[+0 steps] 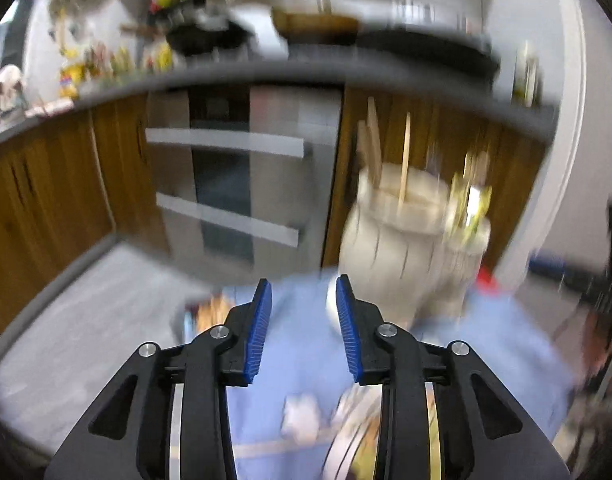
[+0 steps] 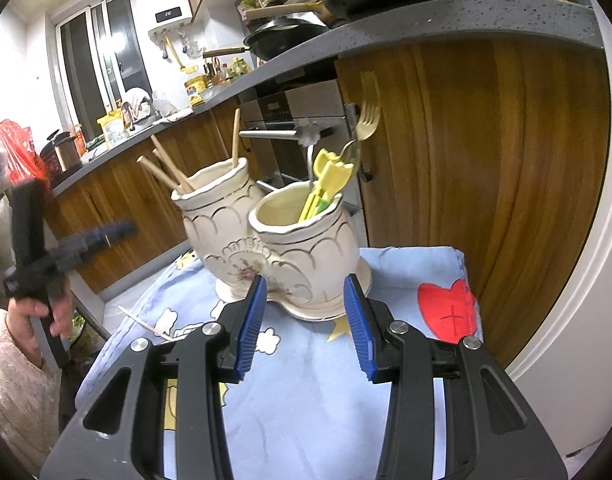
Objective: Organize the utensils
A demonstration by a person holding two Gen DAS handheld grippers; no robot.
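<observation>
A cream two-cup ceramic holder [image 2: 282, 240] is seen standing near the far edge of the desk's blue cloth [image 2: 306, 400]. Wooden chopsticks [image 2: 168, 170] are held in its left cup, yellow picks [image 2: 325, 184] and a fork [image 2: 365, 120] in its right. The right gripper [image 2: 304, 320] and the left gripper [image 1: 304, 328] are both held with fingers apart, nothing gripped.
</observation>
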